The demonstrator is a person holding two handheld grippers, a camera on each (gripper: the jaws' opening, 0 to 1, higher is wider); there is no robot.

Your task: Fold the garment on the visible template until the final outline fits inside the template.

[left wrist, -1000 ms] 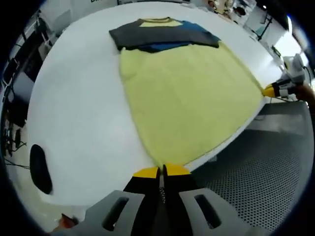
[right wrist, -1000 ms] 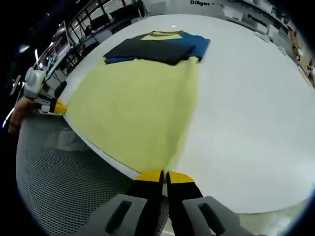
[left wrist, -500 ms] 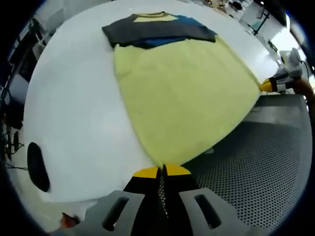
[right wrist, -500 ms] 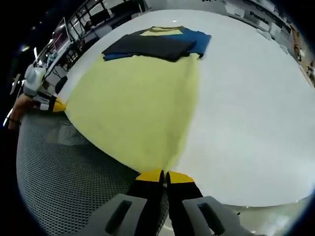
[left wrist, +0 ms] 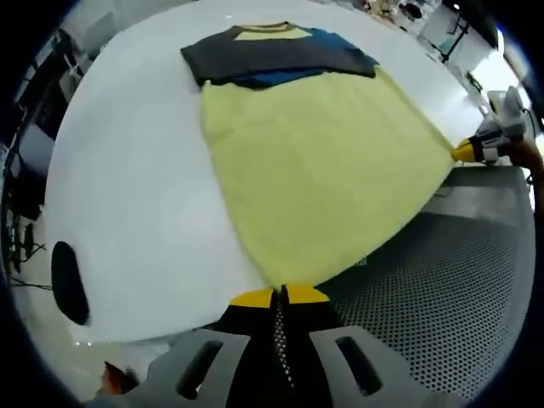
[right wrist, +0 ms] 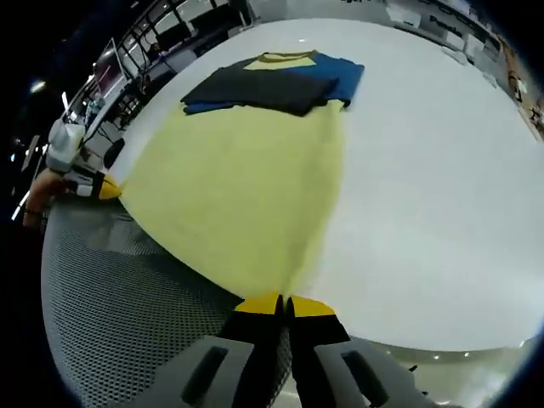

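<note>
Both grippers, left [left wrist: 280, 295] and right [right wrist: 282, 304], stay clamped on the yellow cotton T-shirt [left wrist: 314, 170] hem corners. Hem drawn slightly off the white table [left wrist: 127, 187]; bottom fold not yet begun.

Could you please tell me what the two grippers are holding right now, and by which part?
Both hold the yellow garment: the left gripper and right gripper each pinch a bottom hem corner.

Yellow garment [left wrist: 319, 178] on white table [left wrist: 136, 187]
</note>
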